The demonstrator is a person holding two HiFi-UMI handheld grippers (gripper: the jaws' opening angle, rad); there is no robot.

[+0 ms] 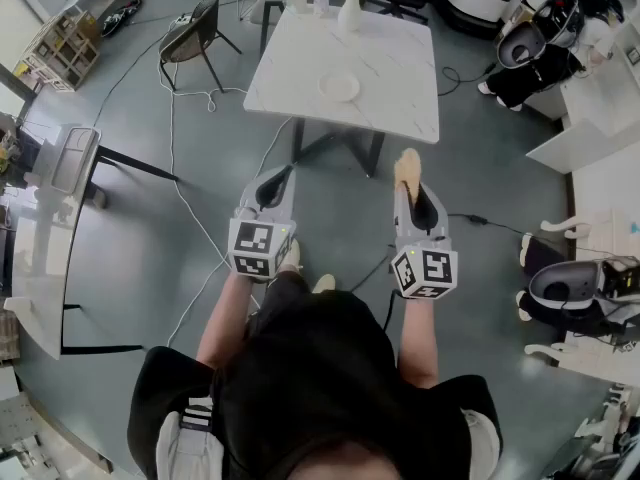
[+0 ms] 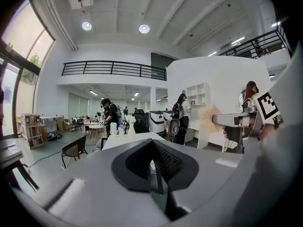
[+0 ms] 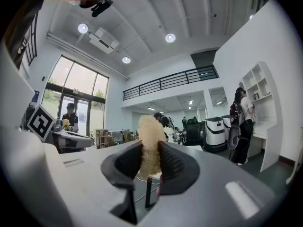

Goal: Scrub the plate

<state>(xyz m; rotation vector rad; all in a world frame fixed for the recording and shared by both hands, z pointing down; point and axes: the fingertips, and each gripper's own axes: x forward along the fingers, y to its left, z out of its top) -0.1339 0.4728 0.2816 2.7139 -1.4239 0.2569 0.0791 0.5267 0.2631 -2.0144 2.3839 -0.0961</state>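
**Both grippers held short of the table, plate unscrubbed**

Head view: I am looking down on a wide hall with a grey floor [image 1: 130, 218]. A white marble-topped table [image 1: 400, 88] stands ahead of me. The plate [image 1: 339, 86] lies flat near the table's middle, and a white vase [image 1: 349, 13] stands at the table's far edge. A dark chair [image 1: 192, 36] sits off the table's left side. Cables [image 1: 190, 208] trail over the floor between the table and my grippers. The left gripper [image 1: 274, 180] and right gripper [image 1: 410, 188] are held side by side, both well apart from the table and pointing toward it. A tan scrubbing pad [image 1: 407, 161] sticks out of the right gripper, its long axis running toward the table's near edge.

Left gripper view: the left gripper's [image 2: 154, 162] jaws are pressed together with nothing between them. Beyond them the table top shows pale, and people stand behind the table under a railed balcony [image 2: 113, 68].

Right gripper view: the right gripper's [image 3: 150, 161] jaws are clamped on the fluffy scrubbing pad, which stands upright between the ridged pads and rises above their tips. The pad hides the table's middle from this camera, so I cannot see the plate here.
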